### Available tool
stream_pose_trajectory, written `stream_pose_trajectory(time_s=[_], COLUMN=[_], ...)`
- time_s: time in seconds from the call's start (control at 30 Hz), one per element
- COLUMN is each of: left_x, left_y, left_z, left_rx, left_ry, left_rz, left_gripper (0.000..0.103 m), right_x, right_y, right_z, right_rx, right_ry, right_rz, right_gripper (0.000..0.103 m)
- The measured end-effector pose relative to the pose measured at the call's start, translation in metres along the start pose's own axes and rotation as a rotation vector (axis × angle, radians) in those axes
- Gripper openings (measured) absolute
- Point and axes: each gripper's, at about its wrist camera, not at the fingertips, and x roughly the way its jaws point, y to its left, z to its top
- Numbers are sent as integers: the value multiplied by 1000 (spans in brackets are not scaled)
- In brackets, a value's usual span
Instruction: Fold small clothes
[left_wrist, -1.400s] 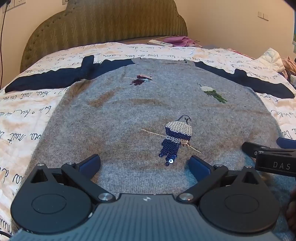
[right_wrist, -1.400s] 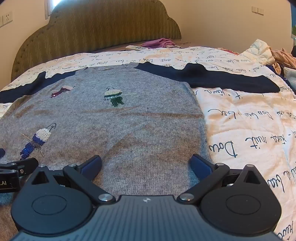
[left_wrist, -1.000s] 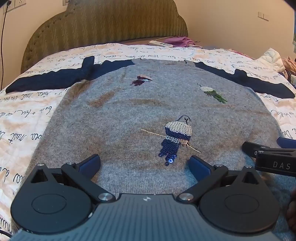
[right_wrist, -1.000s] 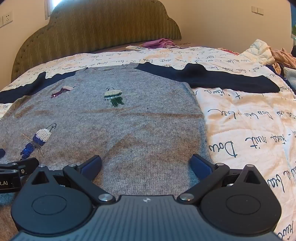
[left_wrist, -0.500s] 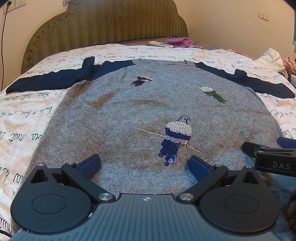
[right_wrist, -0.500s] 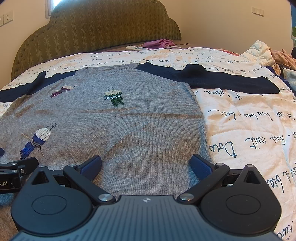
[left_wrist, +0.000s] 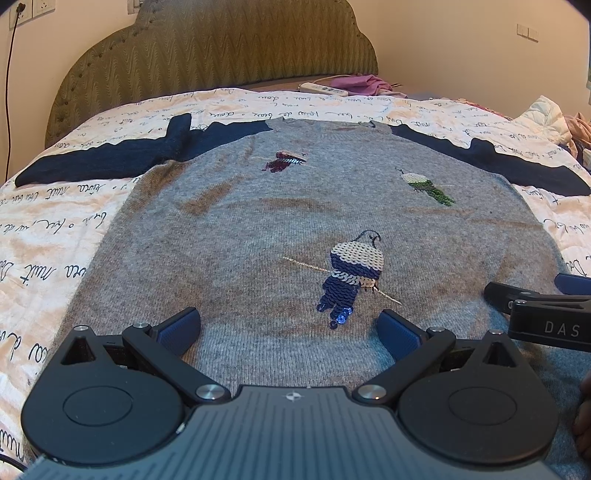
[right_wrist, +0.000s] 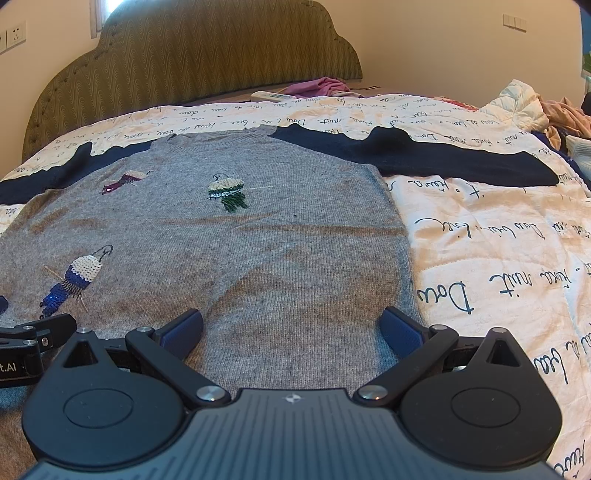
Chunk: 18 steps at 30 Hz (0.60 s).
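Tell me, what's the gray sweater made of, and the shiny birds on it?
The gray sweater looks like soft, matte knitted wool or similar yarn: fine ribbed stitches show. The blue-and-cream bird seems made of glossy sequins, small overlapping discs catching light. The headboard looks like padded woven fabric.

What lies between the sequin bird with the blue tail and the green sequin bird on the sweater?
Only bare grey knit of the sweater lies between the blue-tailed bird and the green bird, clearest in the left wrist view.

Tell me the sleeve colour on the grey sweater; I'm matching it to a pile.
Dark navy sleeves on the sweater, clearest in the right wrist view.
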Motion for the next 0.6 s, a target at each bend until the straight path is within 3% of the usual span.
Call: stream_pose_trajectory(time_s=[0.6], left_x=[1], left_y=[0], left_z=[0], left_rx=[3], left_ry=[-1], left_rz=[2], left_gripper=[103], right_x=[0], right_y=[0], right_z=[0], right_rx=[1], right_ry=[-1], right_rz=[1], right_gripper=[103])
